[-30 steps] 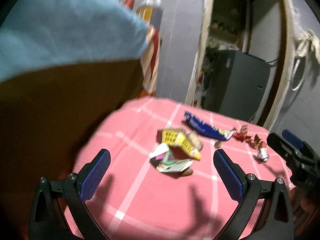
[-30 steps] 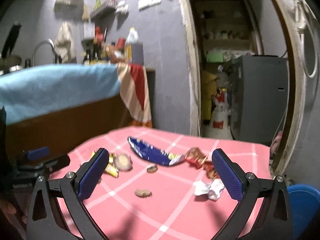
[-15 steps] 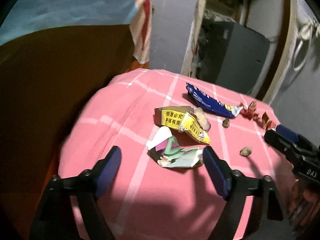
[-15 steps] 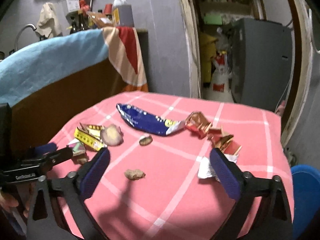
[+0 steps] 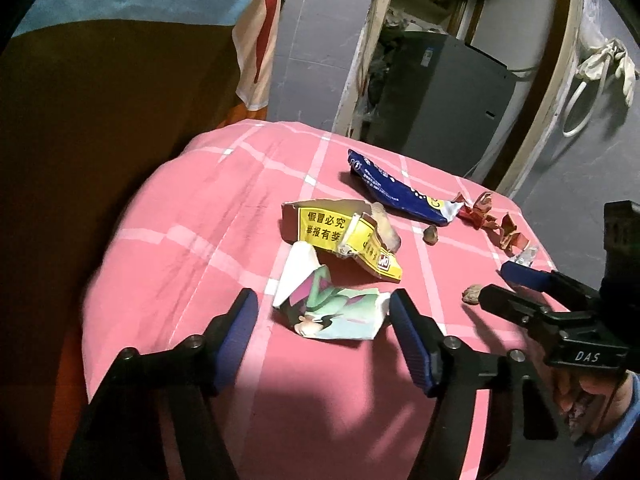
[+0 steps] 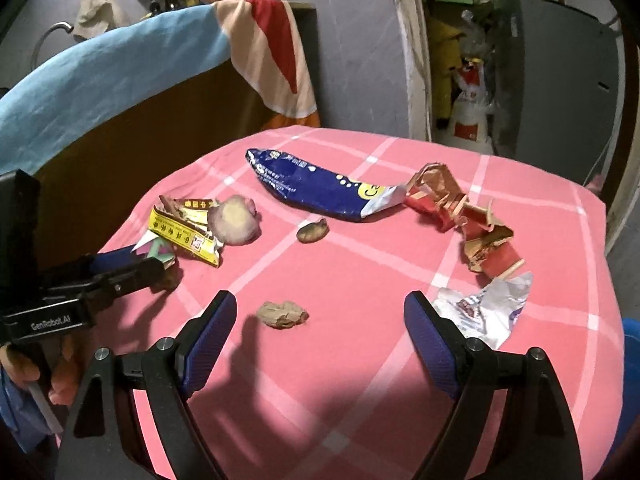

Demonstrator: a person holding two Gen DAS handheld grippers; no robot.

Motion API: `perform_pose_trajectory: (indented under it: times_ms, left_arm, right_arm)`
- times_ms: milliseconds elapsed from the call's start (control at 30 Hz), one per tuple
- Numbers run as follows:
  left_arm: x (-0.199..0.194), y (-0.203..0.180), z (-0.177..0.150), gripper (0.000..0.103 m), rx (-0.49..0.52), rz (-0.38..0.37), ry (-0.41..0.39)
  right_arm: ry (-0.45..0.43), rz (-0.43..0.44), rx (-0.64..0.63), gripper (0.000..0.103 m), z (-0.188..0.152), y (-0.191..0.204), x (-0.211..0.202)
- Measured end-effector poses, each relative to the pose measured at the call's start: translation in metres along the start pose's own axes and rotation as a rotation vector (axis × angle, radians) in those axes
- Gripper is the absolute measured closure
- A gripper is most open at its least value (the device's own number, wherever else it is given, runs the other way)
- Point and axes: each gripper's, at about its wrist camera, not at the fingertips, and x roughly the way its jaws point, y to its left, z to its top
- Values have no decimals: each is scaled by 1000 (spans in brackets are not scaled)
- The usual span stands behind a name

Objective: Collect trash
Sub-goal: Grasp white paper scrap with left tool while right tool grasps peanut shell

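Trash lies on a pink checked tablecloth [image 5: 192,240]. My left gripper [image 5: 324,320] is open with its jaws closing. A crumpled cartoon-printed paper scrap [image 5: 336,312] lies between its fingers, and the pads are not pressing on it. Behind the scrap are a torn yellow box [image 5: 344,236], a blue snack wrapper [image 5: 400,196] and red wrapper pieces [image 5: 488,220]. My right gripper [image 6: 320,320] is also open and closing, low over the cloth. A small brown scrap [image 6: 282,314] lies between its fingers, untouched. A silver-white wrapper [image 6: 484,308] lies just outside its right finger [image 6: 428,336].
A round pale peel [image 6: 234,220] and another brown scrap [image 6: 312,230] lie mid-table. A brown counter draped with a blue cloth [image 6: 100,80] borders the left. A grey appliance [image 5: 448,92] stands behind, and a blue bin [image 6: 632,352] sits at the table's right edge.
Both grippers tipped down and drew closer to the table. Their jaws narrowed. The left one now brackets the cartoon paper scrap; the right one has come over the small brown scrap.
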Motion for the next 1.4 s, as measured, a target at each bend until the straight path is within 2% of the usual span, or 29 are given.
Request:
perform_pose_trajectory:
  times_ms: [167, 267, 533, 633, 667, 700, 900, 1067, 1200, 1400]
  left_arm:
    - [-1, 3, 1, 57, -16, -12, 2]
    - [-1, 5, 2, 67, -33, -17, -1]
    - [-4, 7, 2, 73, -59, -28, -11]
    - [-5, 8, 1, 75, -67, -35, -16]
    - [-6, 9, 1, 78, -72, -41, -19]
    - [-6, 10, 1, 82, -76, -47, -20]
    - [-6, 12, 1, 95, -85, -75, -15]
    - [-14, 8, 0, 100, -75, -64, -54]
    - [-28, -2, -5, 101, -43, -44, -119]
    - [-53, -23, -16, 101, -12, -44, -238]
  right_arm:
    - [15, 5, -14, 18, 0, 4, 2]
    - [27, 10, -26, 25, 1, 5, 5]
    - [45, 2, -58, 30, 0, 11, 8]
    - [53, -1, -93, 35, 0, 18, 10]
    - [56, -1, -109, 41, 0, 21, 11]
    - [57, -1, -120, 51, 0, 23, 11]
    - [58, 3, -155, 76, -1, 28, 11]
    - [42, 9, -150, 78, -2, 27, 9]
    - [17, 8, -160, 78, -3, 29, 4]
    - [-123, 10, -156, 78, -6, 29, -24]
